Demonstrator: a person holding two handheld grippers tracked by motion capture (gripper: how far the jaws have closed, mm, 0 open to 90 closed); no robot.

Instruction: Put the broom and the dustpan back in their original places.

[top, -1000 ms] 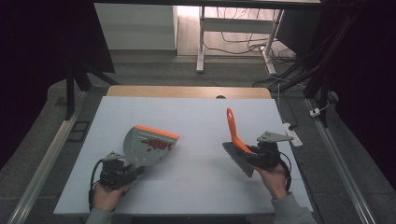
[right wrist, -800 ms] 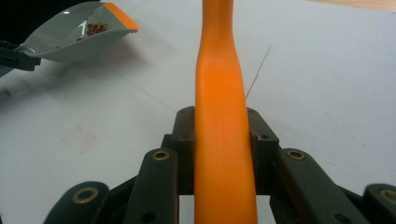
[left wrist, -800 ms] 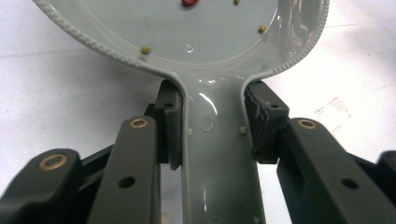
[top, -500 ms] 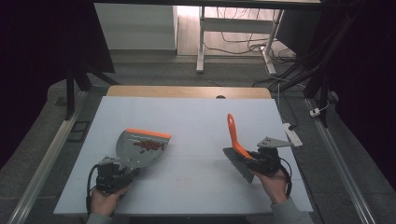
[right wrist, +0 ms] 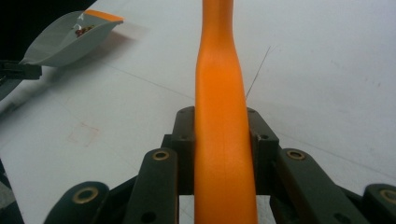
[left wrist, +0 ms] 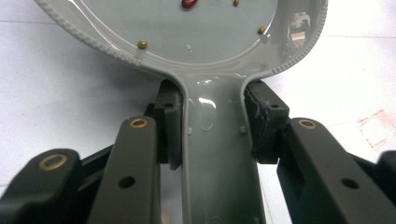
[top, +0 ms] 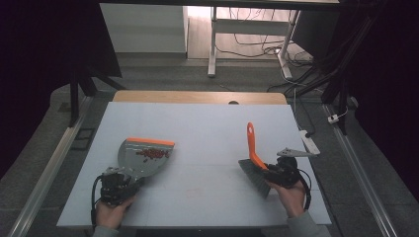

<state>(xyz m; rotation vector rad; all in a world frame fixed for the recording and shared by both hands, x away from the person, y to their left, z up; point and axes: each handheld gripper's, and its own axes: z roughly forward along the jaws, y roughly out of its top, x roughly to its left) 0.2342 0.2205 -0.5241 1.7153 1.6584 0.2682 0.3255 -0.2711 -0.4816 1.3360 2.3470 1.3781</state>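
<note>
Looking down from the high view: white table, both hands at its near edge. Left gripper holds a grey dustpan by the handle; the pan's orange lip points away from the person, and a cluster of small red bits lies just behind that lip. Right gripper holds an orange-handled brush, handle slanting up and away, dark bristles low near the tabletop; contact with the surface cannot be confirmed at this resolution. Pan and brush are well apart.

Left gripper view: jaws pressed against both sides of the grey dustpan handle. Pan bowl above carries a few yellowish grains and one red piece at the top edge.

Right gripper view: jaws pinching the orange handle from both sides. Dustpan seen far off at upper left, tilted, with reddish contents near its orange lip.
</note>
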